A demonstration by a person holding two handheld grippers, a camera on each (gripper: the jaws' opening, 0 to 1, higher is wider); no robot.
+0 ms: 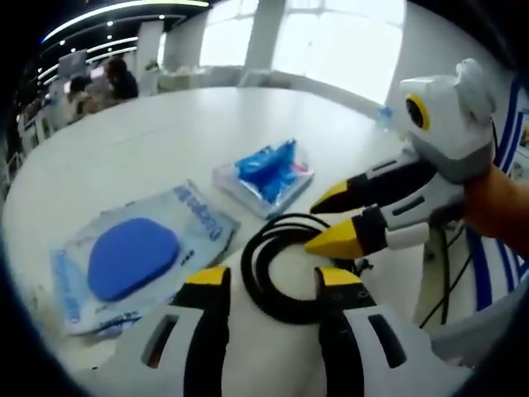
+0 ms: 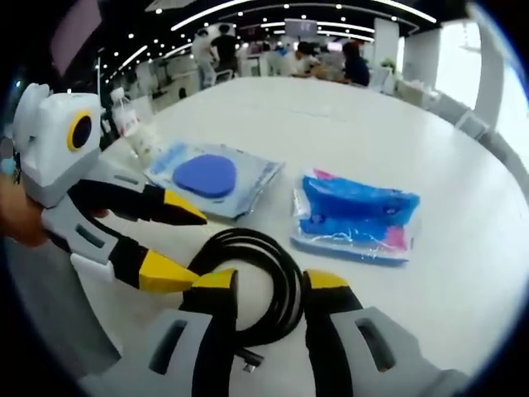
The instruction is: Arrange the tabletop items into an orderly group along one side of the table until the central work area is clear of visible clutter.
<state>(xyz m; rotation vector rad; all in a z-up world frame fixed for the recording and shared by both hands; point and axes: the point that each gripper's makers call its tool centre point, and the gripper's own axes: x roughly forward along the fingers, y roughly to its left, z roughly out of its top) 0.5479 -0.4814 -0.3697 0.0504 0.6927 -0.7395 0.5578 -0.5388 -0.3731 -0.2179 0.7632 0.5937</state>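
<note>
A coiled black cable lies on the white round table, right in front of both grippers. My left gripper is open, its yellow tips either side of the coil's near edge. My right gripper is open too, facing the same coil from the other side, with a hand holding it. A clear packet with a blue round pad lies flat beside the coil. Just past the coil is a blue plastic-wrapped pack.
The table's far half is bare white surface. A small clear bagged item sits near the table's edge. Thin dark cables hang past the rim. Seated people and desks are well behind, as are bright windows.
</note>
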